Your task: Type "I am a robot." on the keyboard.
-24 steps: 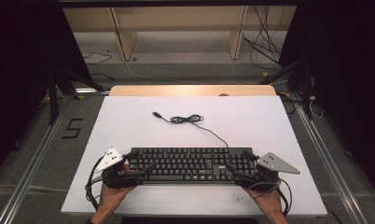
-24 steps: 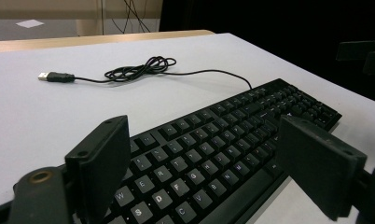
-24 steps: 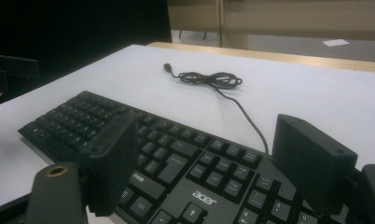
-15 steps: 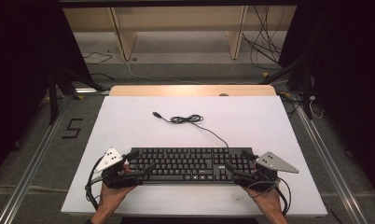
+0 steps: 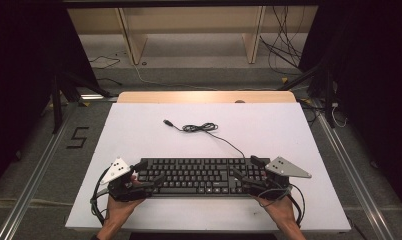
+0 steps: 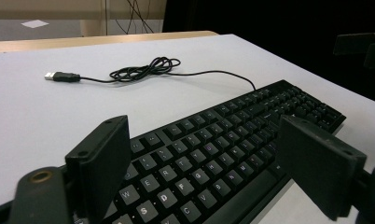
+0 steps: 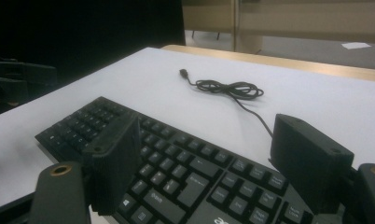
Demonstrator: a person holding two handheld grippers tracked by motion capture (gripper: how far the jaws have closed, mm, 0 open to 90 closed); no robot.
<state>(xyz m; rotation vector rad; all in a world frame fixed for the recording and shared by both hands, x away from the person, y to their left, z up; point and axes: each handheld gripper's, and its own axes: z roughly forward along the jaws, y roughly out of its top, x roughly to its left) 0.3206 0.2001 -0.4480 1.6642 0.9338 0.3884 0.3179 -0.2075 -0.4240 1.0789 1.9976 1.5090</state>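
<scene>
The keyboard (image 5: 201,176) lies flat near the front edge of the white table (image 5: 139,130). My left gripper (image 5: 148,176) is at the keyboard's left end and my right gripper (image 5: 246,172) at its right end; each has its jaws apart around that end, and I cannot tell if they touch it. Behind the keyboard its cable (image 5: 201,128) lies in a small coil, with the plug (image 5: 167,122) to the left of the coil.

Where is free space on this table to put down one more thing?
The table is bare along the left side, between its left edge and the coiled cable. The right side, between the cable and the right edge, is also free. It is crowded near the front: the keyboard lies there with the left gripper and the right gripper at its ends.
</scene>
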